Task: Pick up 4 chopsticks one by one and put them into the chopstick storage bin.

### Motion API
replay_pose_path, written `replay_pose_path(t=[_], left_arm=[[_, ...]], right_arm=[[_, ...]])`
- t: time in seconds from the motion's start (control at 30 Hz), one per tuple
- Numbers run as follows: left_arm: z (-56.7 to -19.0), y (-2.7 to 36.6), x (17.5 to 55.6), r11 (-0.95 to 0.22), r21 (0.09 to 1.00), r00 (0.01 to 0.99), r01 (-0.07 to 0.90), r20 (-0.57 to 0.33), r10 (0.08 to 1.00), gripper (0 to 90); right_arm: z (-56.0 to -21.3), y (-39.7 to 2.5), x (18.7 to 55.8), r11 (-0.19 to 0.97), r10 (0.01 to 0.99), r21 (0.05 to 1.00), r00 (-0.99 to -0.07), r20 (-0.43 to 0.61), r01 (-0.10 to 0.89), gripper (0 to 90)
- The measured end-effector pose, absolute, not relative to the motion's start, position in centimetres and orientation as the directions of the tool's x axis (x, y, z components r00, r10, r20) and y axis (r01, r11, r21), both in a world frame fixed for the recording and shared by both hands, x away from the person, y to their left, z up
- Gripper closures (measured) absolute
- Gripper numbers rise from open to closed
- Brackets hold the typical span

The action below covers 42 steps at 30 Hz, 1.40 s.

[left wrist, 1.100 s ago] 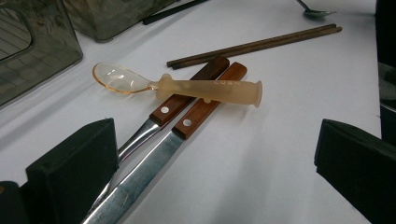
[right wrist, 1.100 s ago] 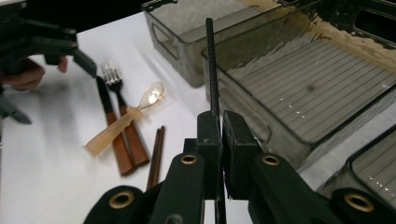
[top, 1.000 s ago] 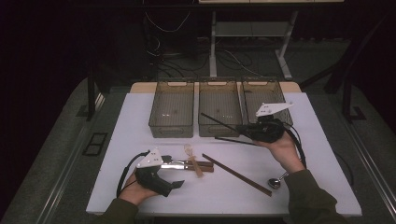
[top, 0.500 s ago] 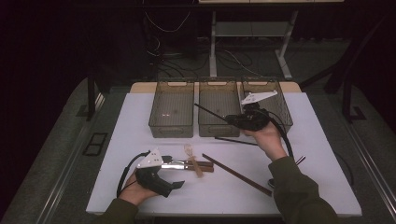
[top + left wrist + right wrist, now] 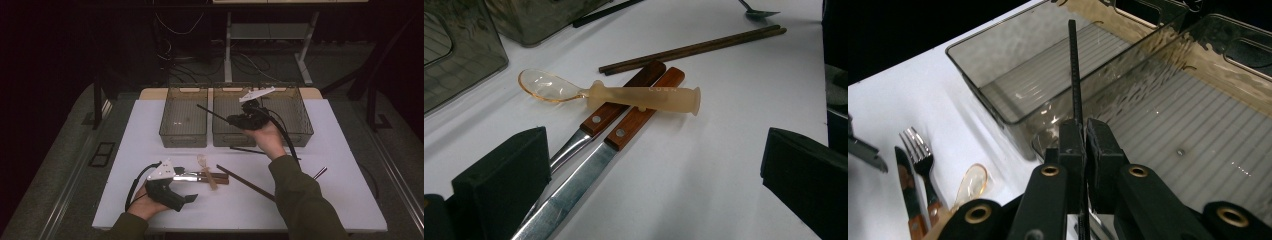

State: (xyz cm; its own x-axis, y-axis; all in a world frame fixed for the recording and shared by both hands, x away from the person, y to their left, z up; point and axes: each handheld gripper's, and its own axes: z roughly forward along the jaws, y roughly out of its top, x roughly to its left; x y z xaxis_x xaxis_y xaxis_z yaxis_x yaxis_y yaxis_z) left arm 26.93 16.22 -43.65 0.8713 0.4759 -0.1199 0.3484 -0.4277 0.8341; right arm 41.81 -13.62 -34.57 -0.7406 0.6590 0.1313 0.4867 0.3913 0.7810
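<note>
1. Right tool: raised above the middle bin, jaws clamped tight on a black chopstick; in the right gripper view, jaws pressed together on the stick, which runs up and away over the bins.
2. Black chopstick: held in the air, tilted, far end over the gap between the left bin and the middle bin.
3. Left tool: resting low on the white table near its front edge, jaws spread wide with nothing between them, pointed at the cutlery; pads well apart in the left gripper view.
4. Wooden-handled knife and fork: lying side by side on the table, just ahead of the left tool.
5. Translucent plastic spoon: laid across the two wooden handles.
6. Brown chopsticks: paired, flat on the table, right of the cutlery.
7. Second black chopstick: flat on the table before the middle bin.
8. Right bin: rightmost of three in a row at the table's far side.
</note>
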Motion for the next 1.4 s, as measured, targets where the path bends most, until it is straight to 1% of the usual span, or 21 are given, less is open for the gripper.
replay_pose_path(t=[0.53,0.93,1.1,1.4], left_arm=[[-43.6,16.3,26.9,-0.438,0.831,0.875,0.342,-0.112,0.470,0.0],[-43.5,16.3,26.9,-0.432,0.836,0.877,0.337,-0.112,0.468,0.0],[-43.5,16.3,26.8,-0.434,0.837,0.878,0.333,-0.108,0.467,0.0],[-43.4,16.3,26.9,-0.433,0.838,0.879,0.333,-0.109,0.465,0.0]], right_arm=[[-33.9,-8.6,44.3,0.408,0.687,0.761,-0.718,0.107,0.504,86.3],[-35.3,-4.1,46.6,0.416,0.713,0.732,-0.693,0.106,0.539,86.3],[-36.2,-2.5,47.5,0.409,0.732,0.719,-0.673,0.110,0.562,86.3],[-37.5,-0.1,48.6,0.412,0.740,0.703,-0.663,0.113,0.579,86.3]])
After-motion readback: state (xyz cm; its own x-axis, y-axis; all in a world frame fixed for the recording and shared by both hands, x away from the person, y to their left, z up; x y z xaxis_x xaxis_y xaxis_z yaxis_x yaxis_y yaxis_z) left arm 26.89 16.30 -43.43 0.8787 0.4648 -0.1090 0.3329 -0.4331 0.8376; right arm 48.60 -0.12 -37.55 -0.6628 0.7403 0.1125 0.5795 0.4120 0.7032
